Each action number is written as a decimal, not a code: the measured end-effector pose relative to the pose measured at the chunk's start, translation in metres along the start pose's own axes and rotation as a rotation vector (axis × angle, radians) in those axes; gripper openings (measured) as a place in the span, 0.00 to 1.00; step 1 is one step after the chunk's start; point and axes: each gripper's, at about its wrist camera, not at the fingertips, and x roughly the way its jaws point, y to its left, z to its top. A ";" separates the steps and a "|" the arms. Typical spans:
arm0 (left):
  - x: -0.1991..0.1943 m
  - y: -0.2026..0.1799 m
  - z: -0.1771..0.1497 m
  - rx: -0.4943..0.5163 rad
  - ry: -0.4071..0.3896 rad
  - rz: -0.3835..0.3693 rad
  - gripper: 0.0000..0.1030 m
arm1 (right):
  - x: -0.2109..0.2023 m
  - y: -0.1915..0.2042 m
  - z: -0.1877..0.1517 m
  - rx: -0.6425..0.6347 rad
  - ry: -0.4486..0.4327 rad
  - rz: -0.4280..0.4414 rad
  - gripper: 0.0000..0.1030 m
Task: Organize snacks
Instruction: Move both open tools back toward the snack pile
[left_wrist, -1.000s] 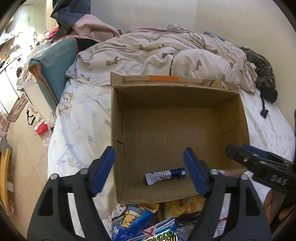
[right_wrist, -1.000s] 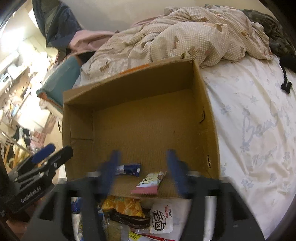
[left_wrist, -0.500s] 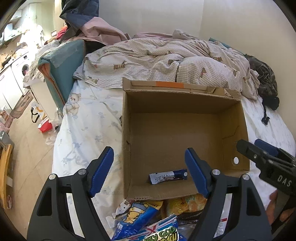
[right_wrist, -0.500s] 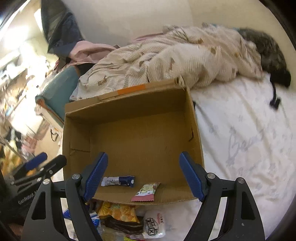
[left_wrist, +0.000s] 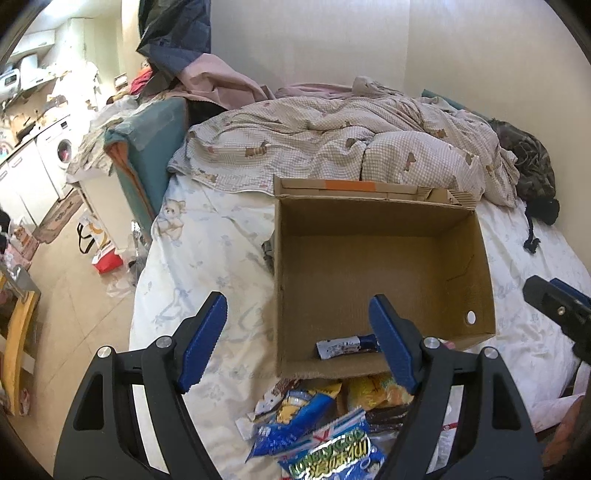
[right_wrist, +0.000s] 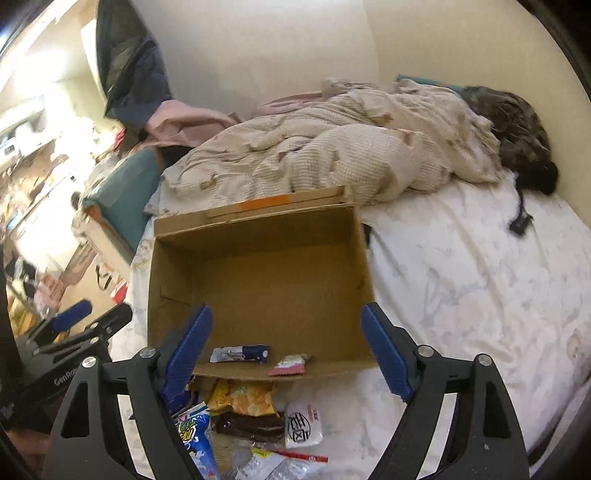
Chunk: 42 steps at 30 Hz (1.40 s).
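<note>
An open cardboard box (left_wrist: 458, 266) (right_wrist: 258, 266) stands on the bed. Inside, near its front wall, lie a blue-and-white snack bar (left_wrist: 347, 346) (right_wrist: 239, 354) and a small pink packet (right_wrist: 290, 365). In front of the box is a pile of snack bags (left_wrist: 317, 424) (right_wrist: 243, 402), among them a blue one, a yellow one and a white one. My left gripper (left_wrist: 301, 345) hangs open above the pile with nothing between its fingers. My right gripper (right_wrist: 286, 349) is empty too, its jaws opening, held above the box's front edge.
A rumpled checked duvet (left_wrist: 332, 147) fills the far half of the bed, dark clothing (left_wrist: 532, 166) at its right. The white sheet (right_wrist: 461, 280) lies bare right of the box. Left of the bed are a teal cushion (left_wrist: 155, 147), floor clutter and a washing machine (left_wrist: 59, 151).
Both grippers have drawn up and back from the box, which now looks smaller and farther. The pink packet, earlier at the box's front edge, now lies inside beside the blue bar.
</note>
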 end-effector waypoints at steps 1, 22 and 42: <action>-0.003 0.002 -0.002 -0.012 0.004 -0.007 0.74 | -0.003 0.000 -0.002 -0.004 0.001 0.001 0.83; -0.069 0.019 -0.047 -0.027 -0.020 -0.050 0.74 | -0.047 0.004 -0.056 -0.019 0.025 -0.090 0.92; -0.050 0.048 -0.086 -0.164 0.151 0.065 0.91 | -0.031 -0.023 -0.080 0.052 0.130 -0.019 0.92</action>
